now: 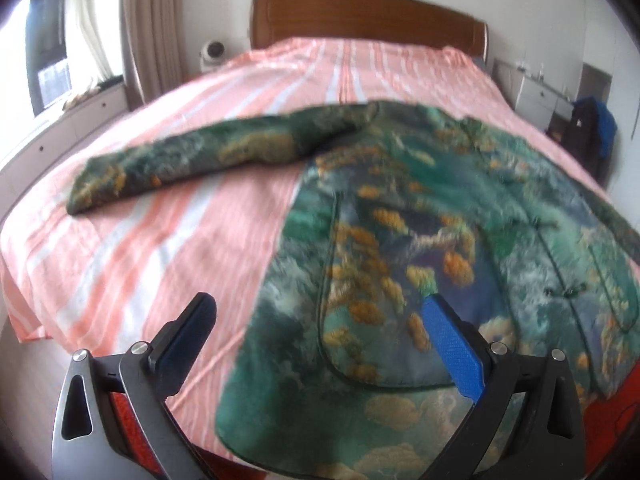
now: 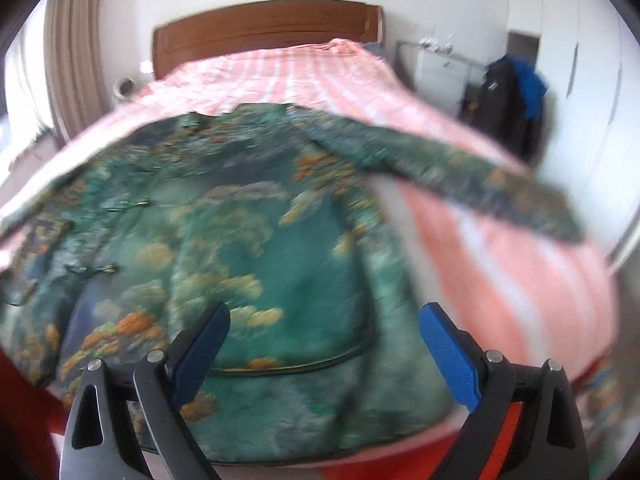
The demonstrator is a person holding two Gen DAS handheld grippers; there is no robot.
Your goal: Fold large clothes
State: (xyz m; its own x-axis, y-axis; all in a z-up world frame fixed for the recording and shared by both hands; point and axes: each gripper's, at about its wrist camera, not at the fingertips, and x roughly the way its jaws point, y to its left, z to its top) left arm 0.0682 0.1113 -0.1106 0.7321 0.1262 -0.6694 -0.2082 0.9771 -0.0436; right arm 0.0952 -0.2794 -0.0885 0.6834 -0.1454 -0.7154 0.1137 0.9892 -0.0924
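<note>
A large green jacket with an orange and cream cloud pattern [image 1: 420,240] lies spread flat on the bed, front up, with frog buttons down its middle. Its left sleeve [image 1: 192,164] stretches out to the left; in the right wrist view the jacket [image 2: 224,232] shows its right sleeve [image 2: 472,176] stretched out to the right. My left gripper [image 1: 320,312] is open and empty above the jacket's lower left hem. My right gripper [image 2: 324,320] is open and empty above the lower right hem. Both views are motion-blurred.
The bed has a pink and white striped sheet [image 1: 132,248] and a wooden headboard [image 1: 360,20]. A window and curtain [image 1: 148,32] stand on the left. A white nightstand [image 2: 440,68] and dark clothes on a stand [image 2: 508,100] are on the right.
</note>
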